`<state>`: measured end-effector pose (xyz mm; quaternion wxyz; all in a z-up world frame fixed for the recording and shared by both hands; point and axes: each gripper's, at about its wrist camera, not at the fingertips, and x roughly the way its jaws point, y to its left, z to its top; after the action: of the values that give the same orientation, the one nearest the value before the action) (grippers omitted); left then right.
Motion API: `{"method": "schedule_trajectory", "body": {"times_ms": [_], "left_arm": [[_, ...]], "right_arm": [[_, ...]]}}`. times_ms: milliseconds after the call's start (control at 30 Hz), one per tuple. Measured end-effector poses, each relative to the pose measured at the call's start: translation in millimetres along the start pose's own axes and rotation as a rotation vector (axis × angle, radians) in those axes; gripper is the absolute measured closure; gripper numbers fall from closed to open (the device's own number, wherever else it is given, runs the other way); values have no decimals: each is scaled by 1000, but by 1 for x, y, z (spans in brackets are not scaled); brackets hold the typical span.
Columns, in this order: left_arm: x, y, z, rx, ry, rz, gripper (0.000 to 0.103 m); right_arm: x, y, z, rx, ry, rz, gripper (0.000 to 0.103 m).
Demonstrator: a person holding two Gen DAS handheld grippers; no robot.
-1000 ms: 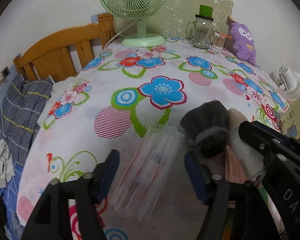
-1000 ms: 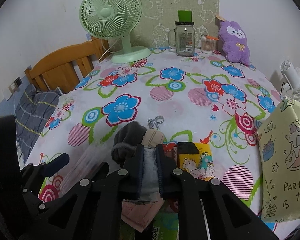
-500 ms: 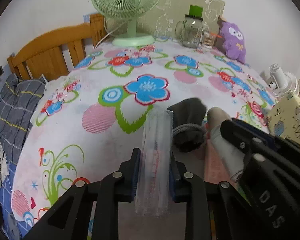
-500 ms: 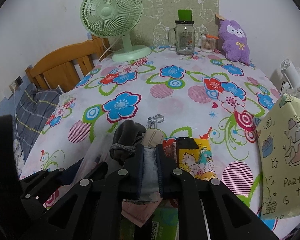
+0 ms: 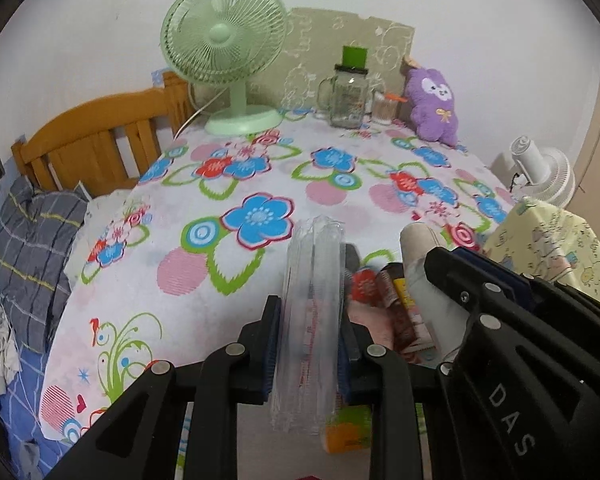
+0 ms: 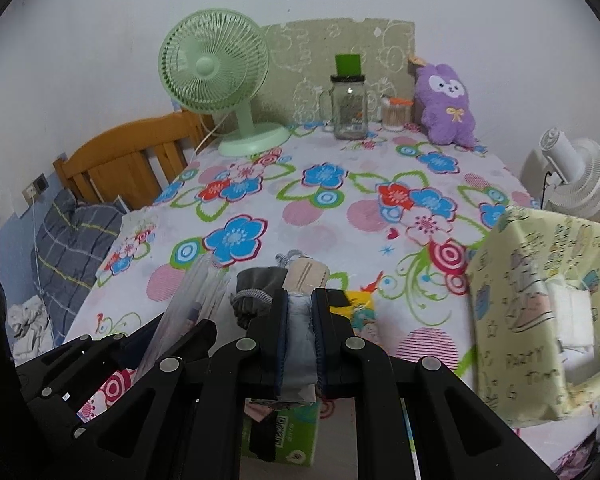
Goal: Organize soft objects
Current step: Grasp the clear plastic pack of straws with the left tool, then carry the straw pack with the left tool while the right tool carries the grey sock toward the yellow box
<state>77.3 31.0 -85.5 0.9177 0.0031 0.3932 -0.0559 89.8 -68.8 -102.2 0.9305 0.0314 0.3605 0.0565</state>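
Observation:
My left gripper (image 5: pixel 308 320) is shut on a clear plastic pack of face masks (image 5: pixel 312 300) and holds it lifted above the flowered tablecloth. The pack also shows in the right wrist view (image 6: pixel 192 304). My right gripper (image 6: pixel 299 312) is shut on a pale grey-blue sock (image 6: pixel 299 344), whose beige toe end (image 6: pixel 306 274) sticks out in front. A dark grey sock (image 6: pixel 256 292) hangs just left of it. In the left wrist view the right gripper's body (image 5: pixel 500 320) sits at right, holding the pale sock (image 5: pixel 424 264).
A yellow party gift bag (image 6: pixel 540 320) stands at right. A green tissue box (image 6: pixel 284 436), a yellow snack packet (image 6: pixel 358 312) and a pink cloth (image 5: pixel 372 320) lie near the front edge. Green fan (image 6: pixel 216 76), glass jar (image 6: pixel 350 108) and purple plush (image 6: pixel 446 104) stand at the back.
My left gripper closed on the mask pack and lifted it off the cloth. My right gripper stayed shut on the sock and rose a little.

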Motion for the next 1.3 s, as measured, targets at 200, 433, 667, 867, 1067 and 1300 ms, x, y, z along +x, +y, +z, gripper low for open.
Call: {"method": "schedule_trajectory", "body": {"times_ms": [200, 433, 667, 867, 1067, 1300], "left_arm": [[-22, -15, 5, 13, -46, -10, 80], [-42, -28, 9, 23, -85, -10, 80], [-58, -40, 14, 21, -114, -24, 80], [-69, -54, 18, 21, -143, -19, 80], [-73, -73, 19, 9, -164, -35, 80], [-75, -103, 23, 45, -185, -70, 80]], "right_arm": [[-27, -10, 4, 12, -50, -1, 88], [-54, -17, 8, 10, -94, 2, 88], [-76, -25, 15, 7, -128, 3, 88], [-90, -34, 20, -10, -155, 5, 88], [-100, -51, 21, -13, -181, -14, 88], [-112, -79, 21, 8, -205, -59, 88]]}}
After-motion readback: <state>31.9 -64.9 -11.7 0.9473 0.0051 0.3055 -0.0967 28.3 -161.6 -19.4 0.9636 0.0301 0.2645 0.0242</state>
